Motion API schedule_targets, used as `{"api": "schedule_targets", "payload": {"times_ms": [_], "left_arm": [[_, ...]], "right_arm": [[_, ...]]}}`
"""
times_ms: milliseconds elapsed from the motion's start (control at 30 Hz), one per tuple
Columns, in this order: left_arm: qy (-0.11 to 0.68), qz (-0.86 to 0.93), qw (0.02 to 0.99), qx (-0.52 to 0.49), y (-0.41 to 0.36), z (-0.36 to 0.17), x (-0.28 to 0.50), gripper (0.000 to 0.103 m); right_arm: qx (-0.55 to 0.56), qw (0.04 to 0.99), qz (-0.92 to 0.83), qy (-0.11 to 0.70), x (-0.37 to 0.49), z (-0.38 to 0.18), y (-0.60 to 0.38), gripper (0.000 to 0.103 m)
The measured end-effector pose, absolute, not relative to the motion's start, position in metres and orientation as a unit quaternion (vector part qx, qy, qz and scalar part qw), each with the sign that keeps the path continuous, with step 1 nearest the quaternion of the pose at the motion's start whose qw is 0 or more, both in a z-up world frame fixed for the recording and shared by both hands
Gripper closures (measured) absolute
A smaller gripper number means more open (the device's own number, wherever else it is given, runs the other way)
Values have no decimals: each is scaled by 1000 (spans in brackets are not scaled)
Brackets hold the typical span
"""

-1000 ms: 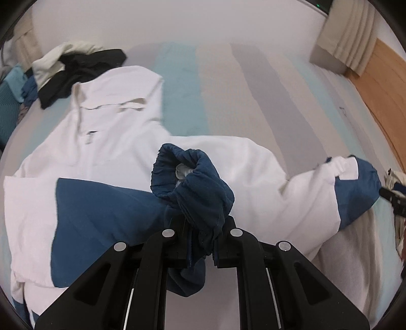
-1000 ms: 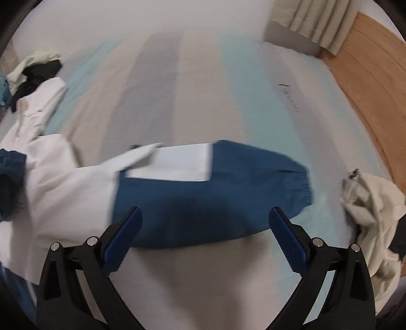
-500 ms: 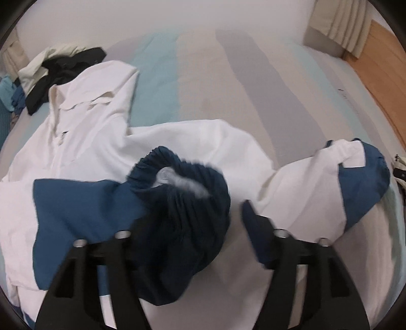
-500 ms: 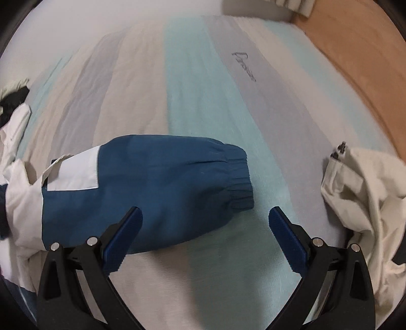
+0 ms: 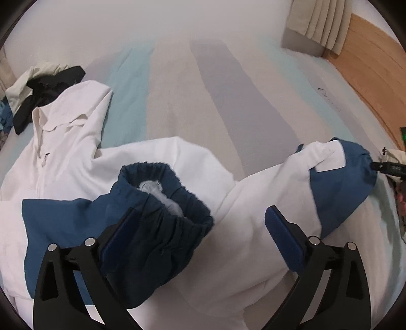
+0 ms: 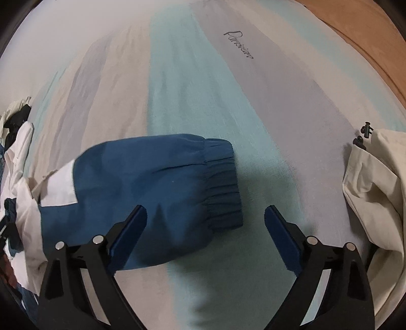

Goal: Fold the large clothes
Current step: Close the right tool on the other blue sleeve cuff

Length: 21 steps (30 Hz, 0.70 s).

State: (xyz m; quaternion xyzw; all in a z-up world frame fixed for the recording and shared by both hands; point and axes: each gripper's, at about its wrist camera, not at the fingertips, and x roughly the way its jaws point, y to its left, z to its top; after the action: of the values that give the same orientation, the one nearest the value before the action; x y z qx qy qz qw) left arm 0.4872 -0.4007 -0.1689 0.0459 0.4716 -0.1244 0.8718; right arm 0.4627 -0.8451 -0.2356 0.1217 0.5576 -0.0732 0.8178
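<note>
A white and blue jacket (image 5: 157, 162) lies spread on the striped bed. One blue sleeve is folded across its body. That sleeve's cuff (image 5: 167, 203) rests loose against the left finger of my left gripper (image 5: 201, 212), whose jaws are opening wide and press on nothing. The other sleeve stretches right, and its blue cuff (image 6: 220, 182) lies flat on the sheet. My right gripper (image 6: 205, 210) hovers low over this cuff with a finger on either side. Its jaws are closing, and the pads stand clear of the cloth.
A pile of cream and black clothes (image 5: 38, 83) sits at the bed's far left. A cream garment (image 6: 375, 190) lies close to the right finger. Beyond the striped sheet (image 5: 203, 88) are a curtain (image 5: 319, 22) and a wooden floor (image 5: 368, 63).
My left gripper opened and let go of the blue cuff, which dropped onto the jacket's body. My right gripper came down toward the other cuff, and its jaws narrowed a little.
</note>
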Motion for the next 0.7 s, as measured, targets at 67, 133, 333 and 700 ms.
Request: {"api": "schedule_targets", "payload": {"times_ms": [67,133,333,700], "left_arm": [[473,-122,871,53,-402,-167,487,6],[478,-122,868,52,-402,-166,487,6],[499,-106,859,42,-387,-176,491,6],[505,-91,858,26,-362,-175,490,6]], "right_arm": [[127,816,-67,560,465,-241,-847,18],[125,816,-68,561,466,-244,-848,21],[121,809,-73,571,475,-254,-849,30],[144,796,-97,580,473,-251,-844,63]]}}
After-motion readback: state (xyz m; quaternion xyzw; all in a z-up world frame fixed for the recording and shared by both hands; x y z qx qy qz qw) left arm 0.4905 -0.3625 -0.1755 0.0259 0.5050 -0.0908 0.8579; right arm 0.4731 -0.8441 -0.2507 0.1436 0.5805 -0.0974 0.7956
